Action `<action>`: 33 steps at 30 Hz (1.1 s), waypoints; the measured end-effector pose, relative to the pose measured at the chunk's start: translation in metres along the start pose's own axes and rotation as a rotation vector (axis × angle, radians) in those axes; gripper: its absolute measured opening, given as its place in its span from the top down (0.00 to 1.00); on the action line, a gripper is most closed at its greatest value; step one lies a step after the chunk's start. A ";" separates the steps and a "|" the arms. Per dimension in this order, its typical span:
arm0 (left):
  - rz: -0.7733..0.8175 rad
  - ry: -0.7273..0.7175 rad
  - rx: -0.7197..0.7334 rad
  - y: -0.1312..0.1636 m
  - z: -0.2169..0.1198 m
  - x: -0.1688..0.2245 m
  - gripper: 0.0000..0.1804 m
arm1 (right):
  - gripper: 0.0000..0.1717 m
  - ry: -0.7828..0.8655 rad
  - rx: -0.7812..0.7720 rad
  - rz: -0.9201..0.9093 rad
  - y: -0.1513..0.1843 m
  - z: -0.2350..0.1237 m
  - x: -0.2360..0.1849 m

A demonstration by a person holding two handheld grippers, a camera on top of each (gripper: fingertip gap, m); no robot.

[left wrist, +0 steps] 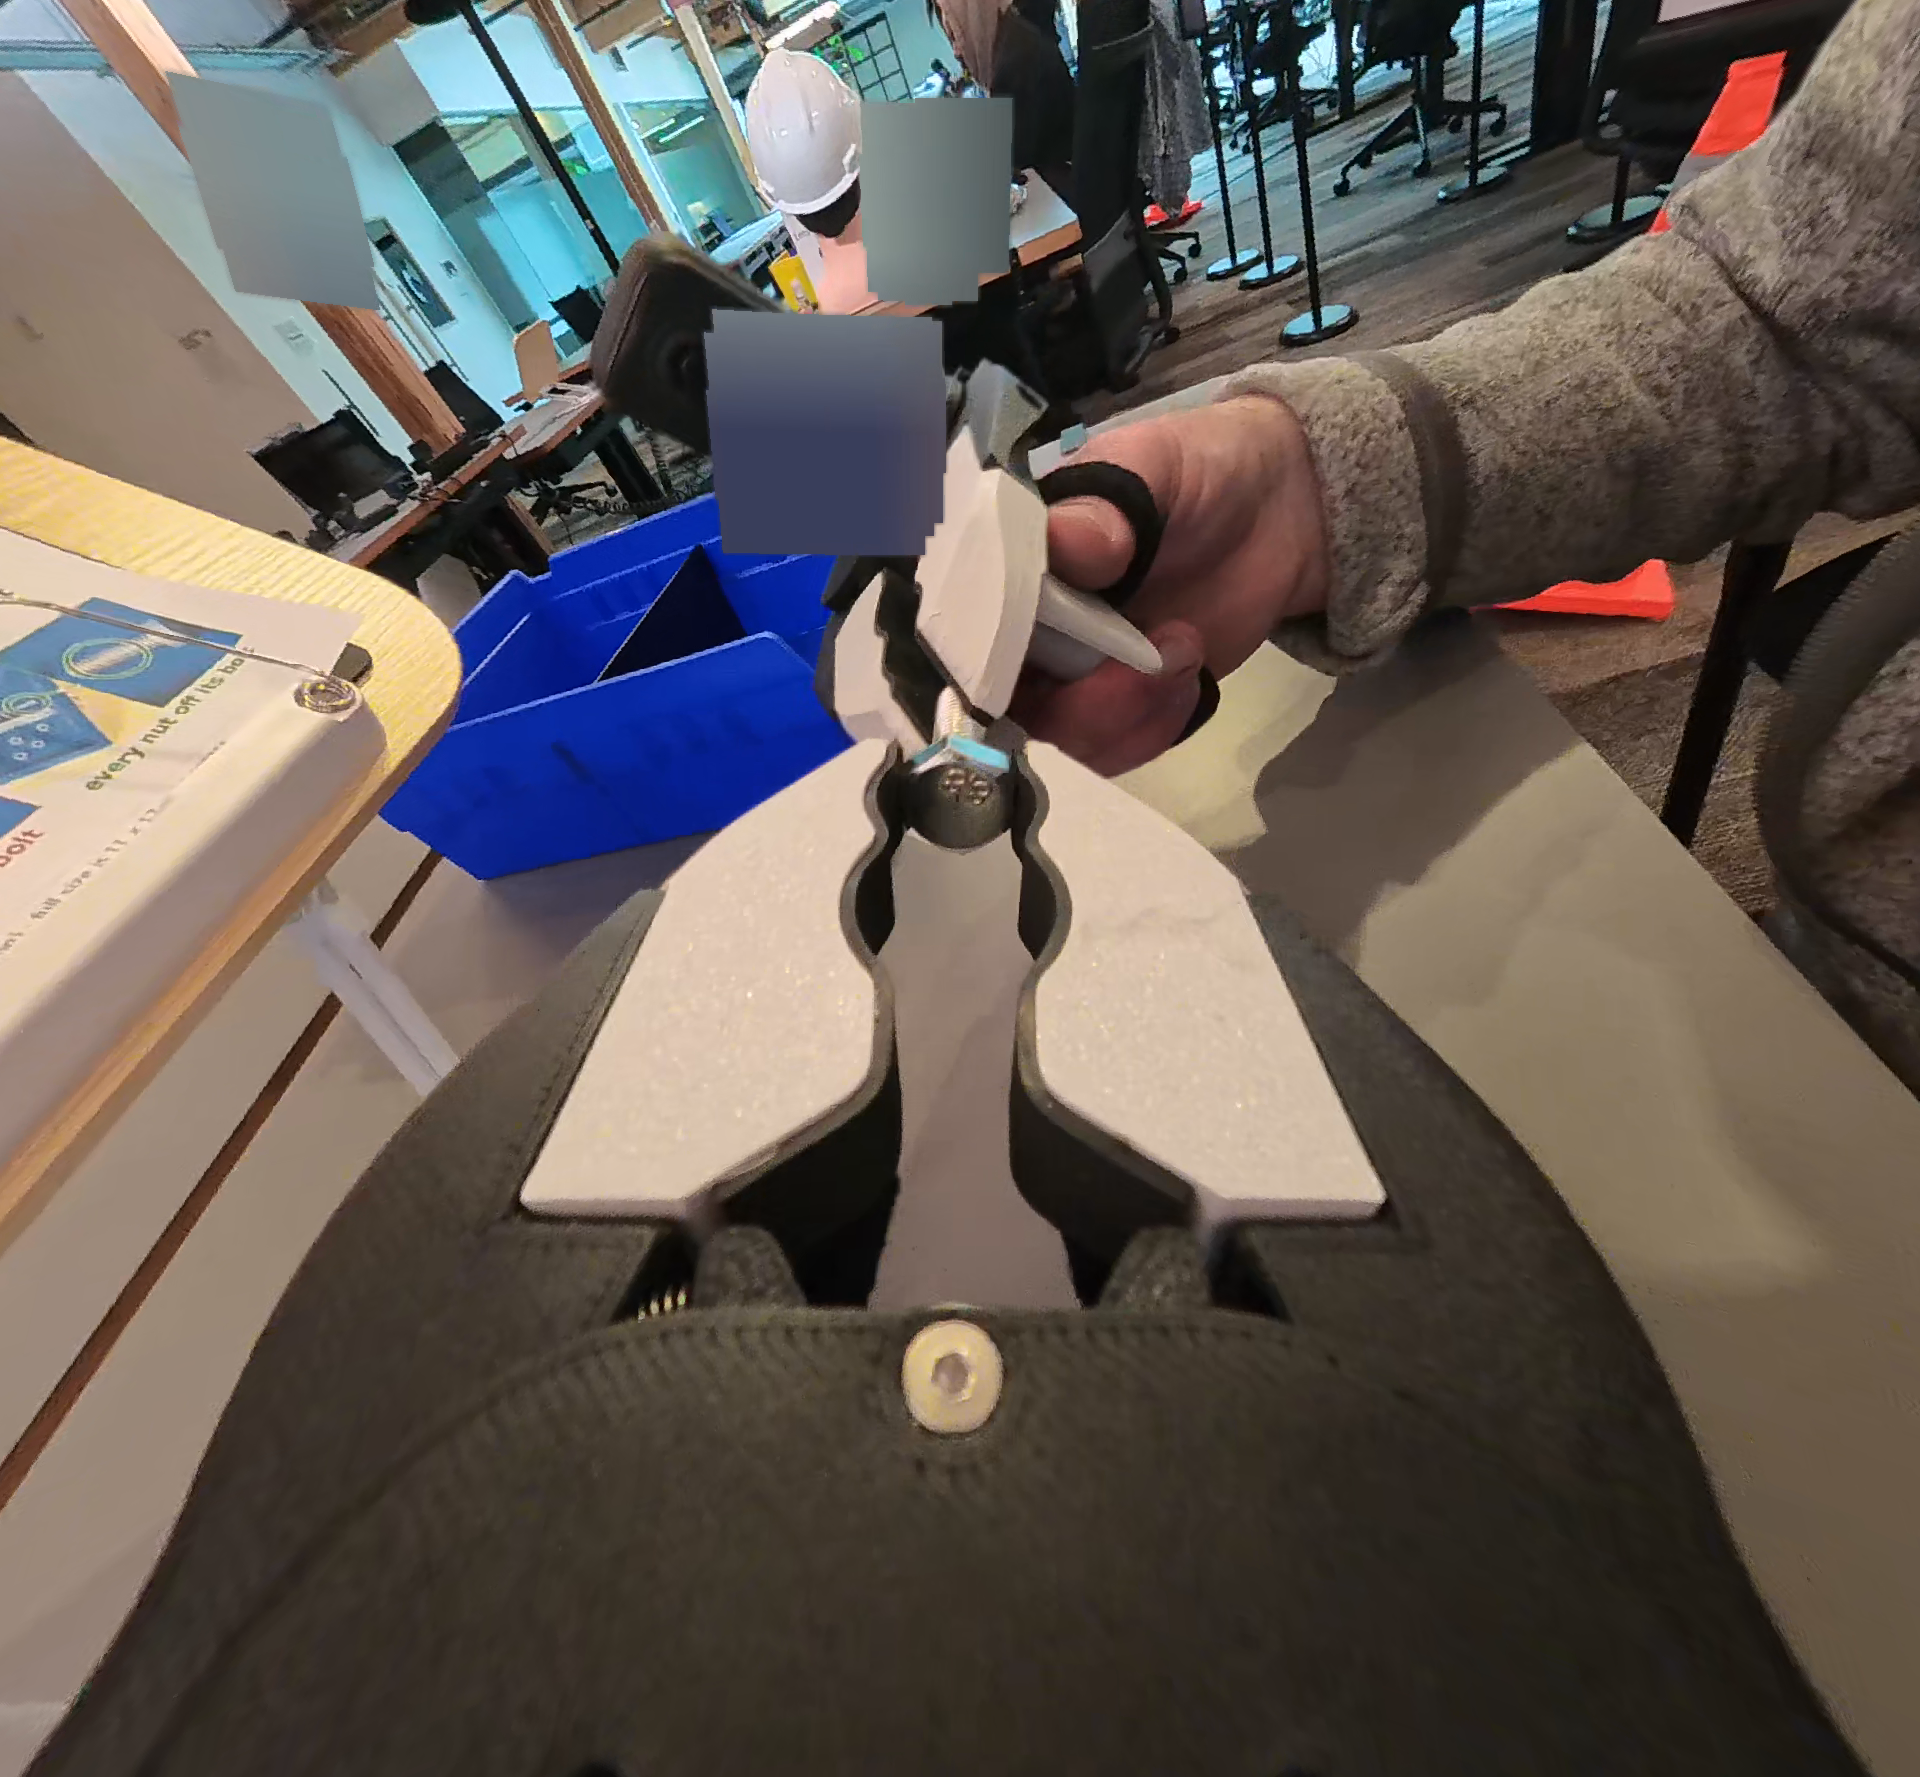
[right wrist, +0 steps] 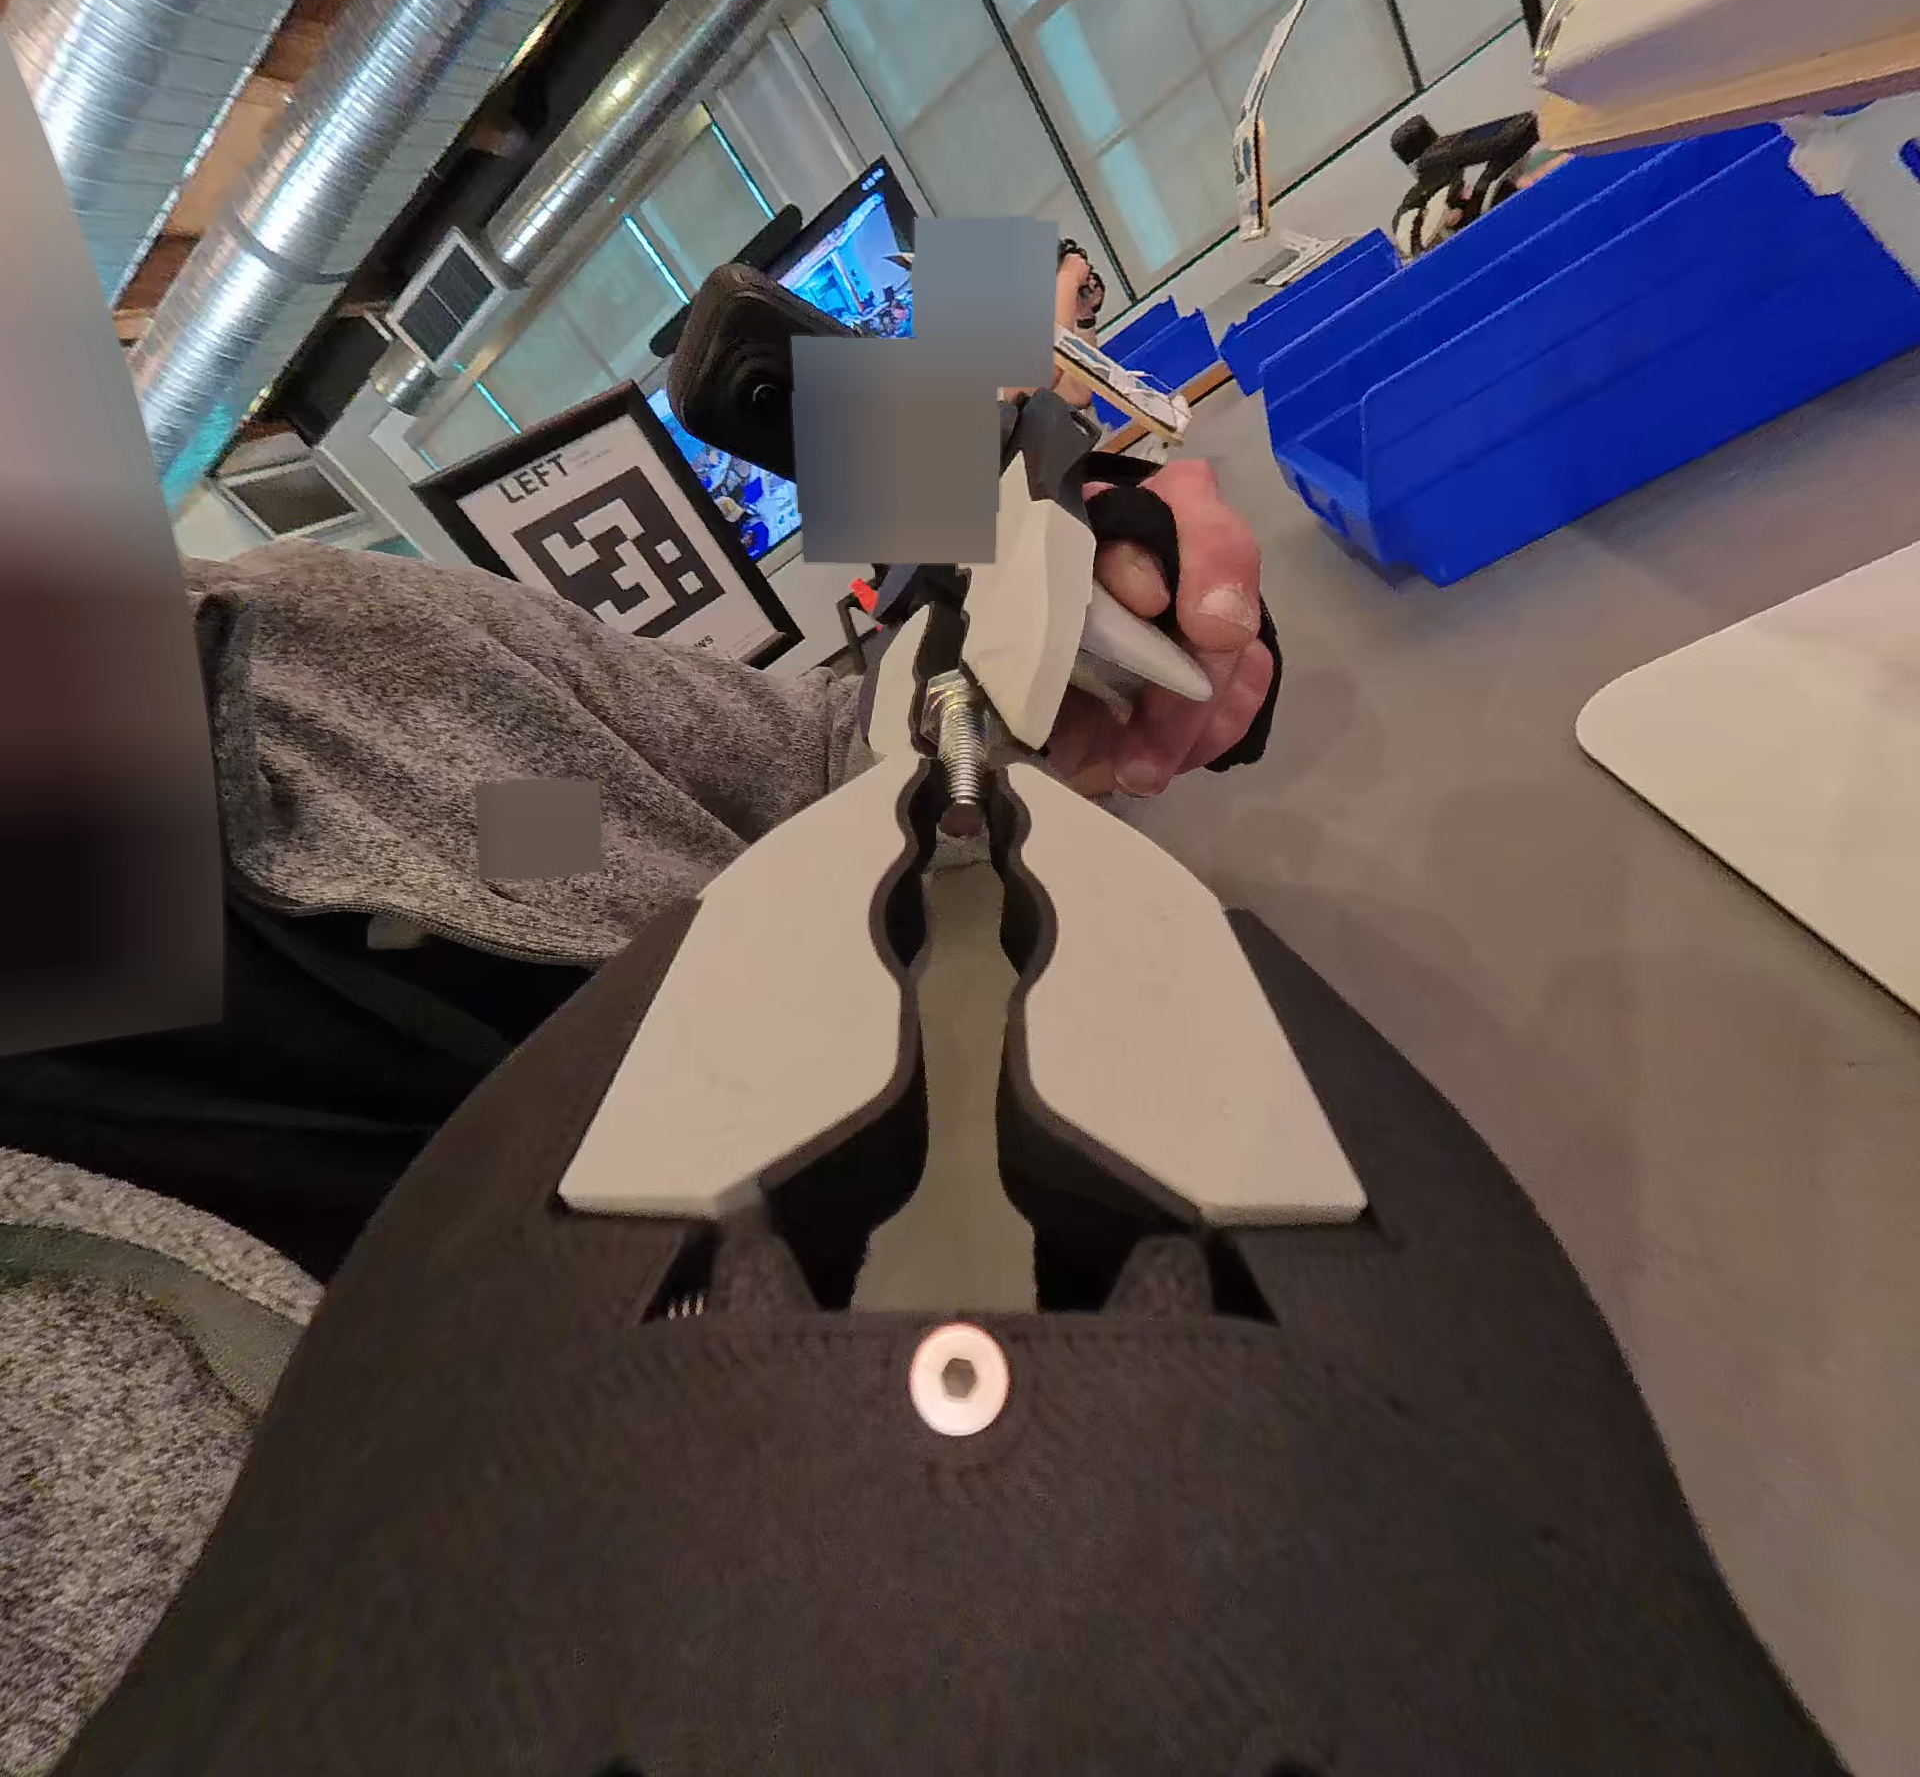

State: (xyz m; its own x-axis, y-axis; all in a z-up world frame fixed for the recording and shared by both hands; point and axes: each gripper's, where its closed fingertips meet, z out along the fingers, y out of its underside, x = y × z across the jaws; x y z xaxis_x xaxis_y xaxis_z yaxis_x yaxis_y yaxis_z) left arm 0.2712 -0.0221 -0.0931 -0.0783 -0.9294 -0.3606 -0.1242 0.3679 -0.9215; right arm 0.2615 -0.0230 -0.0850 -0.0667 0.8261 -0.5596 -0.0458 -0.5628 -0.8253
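Bolt (left wrist: 957, 785) of bright silver metal, with a hexagonal head stamped with small marks and a threaded shank, is held in the air between the two grippers, which face each other tip to tip. The left gripper (left wrist: 957, 792) has its jaws pinching the bolt's head: the head sits in the foremost notch of the dark pads, both pads pressing its sides, its flat face turned toward that gripper's camera. From the head the shank runs away into the tips of the right gripper (right wrist: 961, 818), whose jaws are closed around the threaded end; in its own view the blunt end of the shank points back at the camera, seated in the front notch between the pads. A silver hex piece (right wrist: 940, 699) sits on the shank at the left gripper's tips; whether it is the head or a nut cannot be told. Each gripper is held by a hand (left wrist: 1195, 584) with a black strap, coming from a grey fleece sleeve (left wrist: 1662, 356). Below the bolt lies a grey table (left wrist: 1455, 948). Beyond the bolt, on the left gripper's side of it, stands a blue bin (left wrist: 623, 740) on that table, and beside the bin a wooden board (left wrist: 208, 605) with a printed sheet.
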 end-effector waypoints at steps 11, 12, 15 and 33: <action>-0.269 0.000 -0.097 0.042 -0.021 -0.019 1.00 | 0.94 0.644 -0.054 -0.348 -0.095 -0.124 0.035; -0.287 0.008 -0.095 0.043 -0.021 -0.019 1.00 | 0.94 0.774 -0.096 -0.377 -0.107 -0.148 0.049; -0.268 0.017 -0.107 0.043 -0.018 -0.017 1.00 | 0.94 1.035 -0.201 -0.358 -0.129 -0.210 0.095; -0.306 0.032 -0.151 0.062 -0.011 -0.016 1.00 | 0.93 1.258 -0.844 0.043 -0.077 -0.316 0.286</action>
State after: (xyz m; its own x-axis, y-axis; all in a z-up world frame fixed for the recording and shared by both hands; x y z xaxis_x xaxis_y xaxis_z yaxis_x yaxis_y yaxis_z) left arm 0.2541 0.0163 -0.1426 -0.0453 -0.9970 -0.0635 -0.2912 0.0740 -0.9538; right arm 0.5608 0.2656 -0.2053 0.8363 0.5426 0.0782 0.5309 -0.7660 -0.3624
